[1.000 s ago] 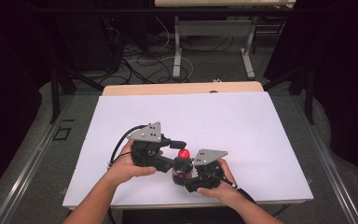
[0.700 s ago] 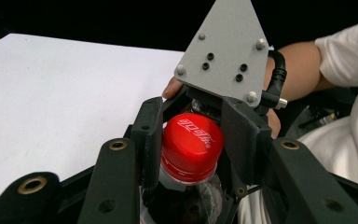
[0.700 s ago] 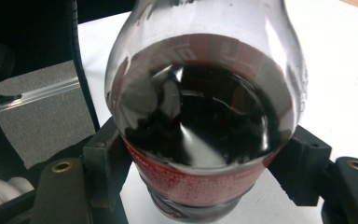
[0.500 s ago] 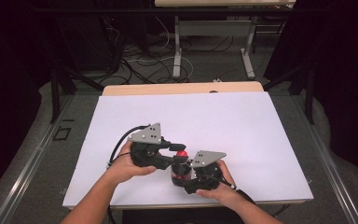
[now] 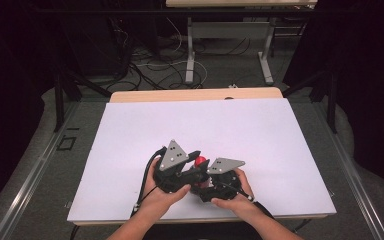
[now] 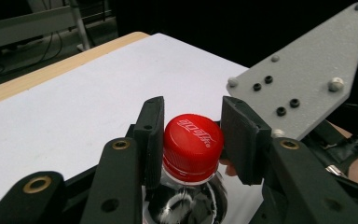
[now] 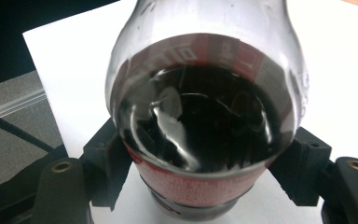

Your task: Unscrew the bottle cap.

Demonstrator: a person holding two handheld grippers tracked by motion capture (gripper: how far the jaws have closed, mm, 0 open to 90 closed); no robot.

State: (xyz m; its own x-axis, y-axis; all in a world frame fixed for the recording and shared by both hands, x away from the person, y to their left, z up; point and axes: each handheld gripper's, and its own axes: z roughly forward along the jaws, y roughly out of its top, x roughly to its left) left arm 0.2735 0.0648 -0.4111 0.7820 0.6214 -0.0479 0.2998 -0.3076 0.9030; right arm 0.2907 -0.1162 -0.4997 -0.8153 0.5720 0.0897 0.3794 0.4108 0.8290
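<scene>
Left gripper (image 6: 191, 144) clamps the red cap (image 6: 192, 140) from the sides, seemingly touching; right gripper (image 7: 200, 172) squeezes the bottle (image 7: 200, 121) below, its axis upright between them.

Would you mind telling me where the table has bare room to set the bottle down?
The white table top is bare beyond the grippers, up to the wooden far edge, and along both sides. It is crowded only near the front, around the bottle.

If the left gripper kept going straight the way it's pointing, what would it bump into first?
Probably the right gripper's grey three-cornered plate, just past the red screw cap of the clear plastic bottle of dark drink that the left gripper is clamping; depth is unclear.
</scene>
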